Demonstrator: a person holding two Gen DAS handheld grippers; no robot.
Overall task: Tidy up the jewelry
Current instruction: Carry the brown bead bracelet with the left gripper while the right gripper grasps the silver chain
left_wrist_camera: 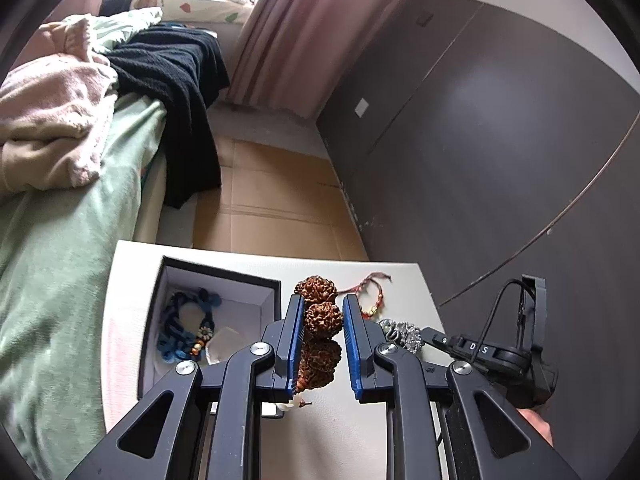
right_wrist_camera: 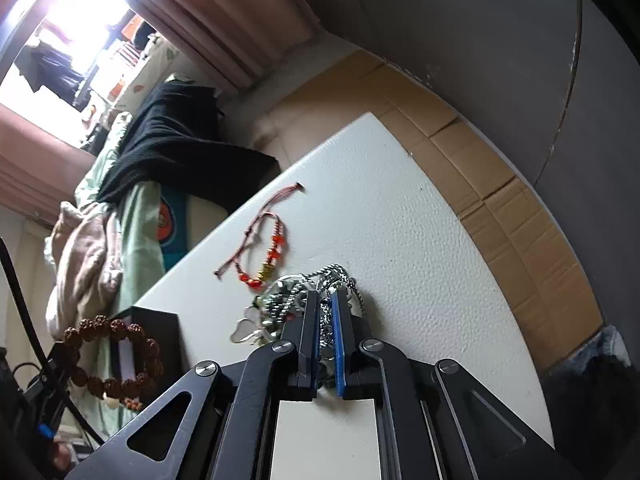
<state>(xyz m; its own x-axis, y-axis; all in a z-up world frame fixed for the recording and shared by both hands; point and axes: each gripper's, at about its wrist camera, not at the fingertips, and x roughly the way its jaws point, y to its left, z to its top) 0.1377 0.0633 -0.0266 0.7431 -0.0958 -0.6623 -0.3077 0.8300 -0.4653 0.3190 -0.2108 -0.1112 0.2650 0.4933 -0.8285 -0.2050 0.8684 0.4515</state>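
Note:
My left gripper [left_wrist_camera: 322, 312] is shut on a brown seed-bead bracelet [left_wrist_camera: 320, 320] and holds it above the white table, right of the open black jewelry box [left_wrist_camera: 224, 276]. The bracelet [right_wrist_camera: 116, 360] hangs in a loop in the right wrist view, in front of the box [right_wrist_camera: 148, 320]. A blue braided bracelet [left_wrist_camera: 188, 328] lies in the box. My right gripper [right_wrist_camera: 326, 300] is shut on a pile of silver chains [right_wrist_camera: 304, 292] on the table; the pile also shows in the left wrist view [left_wrist_camera: 402, 332]. A red cord bracelet [right_wrist_camera: 264, 248] [left_wrist_camera: 370, 296] lies just beyond.
The white table [right_wrist_camera: 400, 220] stands beside a bed with green sheet [left_wrist_camera: 60, 260], pink blanket and black sweater [left_wrist_camera: 180, 92]. A dark wardrobe [left_wrist_camera: 500, 140] stands on the right. Cardboard [left_wrist_camera: 272, 200] covers the floor beyond the table. A pale clear object [left_wrist_camera: 226, 342] lies in the box.

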